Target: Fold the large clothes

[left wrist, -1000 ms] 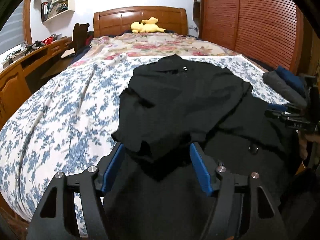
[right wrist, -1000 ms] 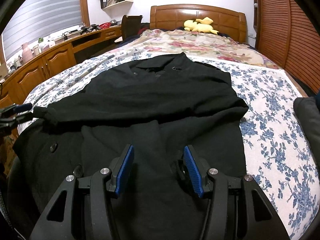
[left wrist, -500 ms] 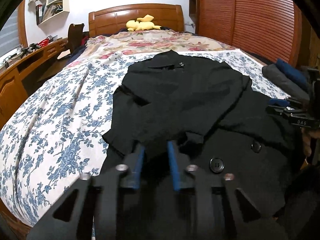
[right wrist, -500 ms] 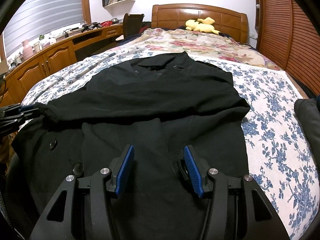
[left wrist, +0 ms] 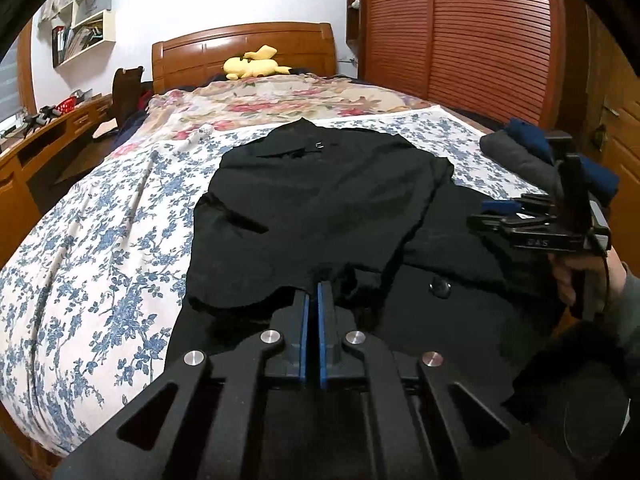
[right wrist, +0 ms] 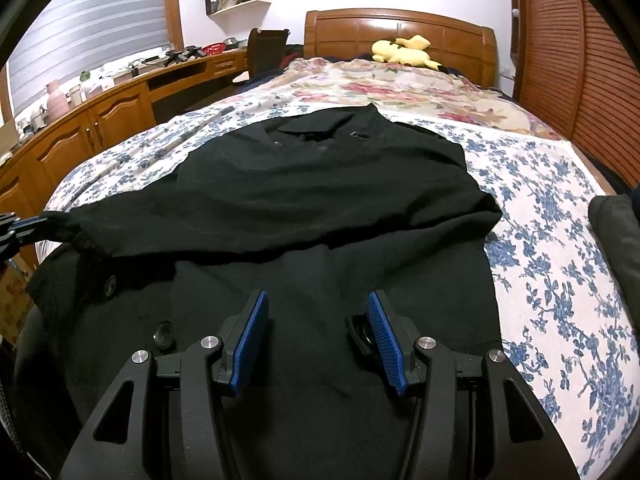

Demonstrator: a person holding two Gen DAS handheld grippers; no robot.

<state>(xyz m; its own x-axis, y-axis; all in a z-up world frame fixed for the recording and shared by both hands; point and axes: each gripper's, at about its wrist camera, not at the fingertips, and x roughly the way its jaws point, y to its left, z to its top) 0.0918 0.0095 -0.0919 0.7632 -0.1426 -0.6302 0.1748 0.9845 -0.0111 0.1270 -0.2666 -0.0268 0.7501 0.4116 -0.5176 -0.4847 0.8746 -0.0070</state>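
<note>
Sleeve-folding stage of a coat fold. A large black woollen coat with dark round buttons (right wrist: pixel 320 184) lies spread, collar toward the wooden headboard (right wrist: pixel 400 30), on a bed covered by a white sheet printed with blue flowers (right wrist: pixel 560 240); its lower part hangs toward the viewer over the near edge. One sleeve (right wrist: pixel 248 232) lies folded straight across the chest, cuff at the coat's left side, and the step in hand appears to be the placing of that sleeve. The left gripper (left wrist: pixel 313 296), black-framed with blue pads, has its jaws drawn almost together on the cuff end of the sleeve; in the right wrist view the same gripper (right wrist: pixel 24 226) meets the cuff at the frame's left edge, so the cloth is judged to be pinched between the pads. The right gripper (right wrist: pixel 318 320) hovers just above the coat's lower front with its jaws about half apart; nothing lies between the pads, and contact with the cloth cannot be confirmed. The next move probably calls for drawing the cuff until the sleeve lies flat and square, letting it go, then taking the hem with both grippers for a fold toward the collar. A grey and blue pile of folded clothes (left wrist: pixel 532 156) rests at the bed's right edge, well apart from a yellow plush toy (right wrist: pixel 404 52).
</note>
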